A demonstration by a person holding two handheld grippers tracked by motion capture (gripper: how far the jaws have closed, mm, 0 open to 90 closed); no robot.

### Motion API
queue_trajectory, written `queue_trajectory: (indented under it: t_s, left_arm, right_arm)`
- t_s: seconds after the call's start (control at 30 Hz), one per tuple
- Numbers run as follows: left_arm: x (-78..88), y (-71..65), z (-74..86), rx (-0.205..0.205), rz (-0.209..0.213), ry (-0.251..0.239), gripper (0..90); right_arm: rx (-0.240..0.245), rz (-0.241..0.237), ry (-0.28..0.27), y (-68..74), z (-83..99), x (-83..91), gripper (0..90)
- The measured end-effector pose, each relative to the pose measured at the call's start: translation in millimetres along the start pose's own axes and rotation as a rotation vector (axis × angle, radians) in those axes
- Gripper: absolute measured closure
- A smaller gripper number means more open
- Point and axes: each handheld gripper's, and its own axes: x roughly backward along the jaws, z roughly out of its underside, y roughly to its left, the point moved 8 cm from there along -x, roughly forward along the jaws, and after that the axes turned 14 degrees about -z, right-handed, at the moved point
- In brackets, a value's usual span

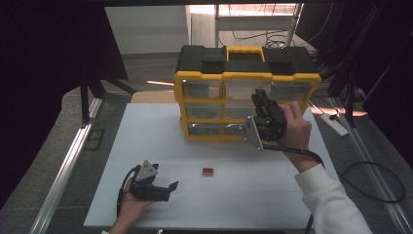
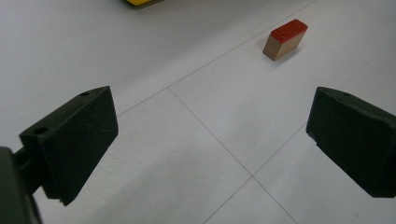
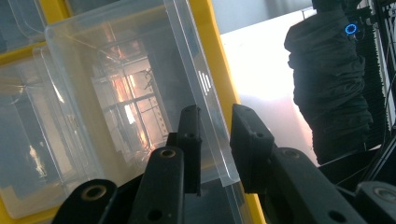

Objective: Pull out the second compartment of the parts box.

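Drawer [image 3: 140, 107] wall sits pinched in the right hand-held gripper [image 3: 215, 140]; a crooked pull could jam it in the organizer [image 1: 246, 78]. Left hand-held gripper [image 2: 210, 140] rests spread, near the block [image 2: 285, 39].

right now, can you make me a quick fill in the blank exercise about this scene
1. The right gripper has its jaws on either side of a clear plastic ____ front in the yellow organizer.
2. The small block on the table has a ____ top.
3. The left gripper has its jaws ____, with nothing between them.

Missing words: drawer; red; open
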Motion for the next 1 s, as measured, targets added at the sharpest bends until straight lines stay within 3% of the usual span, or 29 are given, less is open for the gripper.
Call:
queue_trajectory:
  t_s: [1.0]
  left_arm:
    - [-0.1, -0.3, 0.0, -0.001, 0.001, 0.001, 2.2]
  right_arm:
    - [0.006, 0.004, -0.024, 2.4, -2.7, 11.5, 73.6]
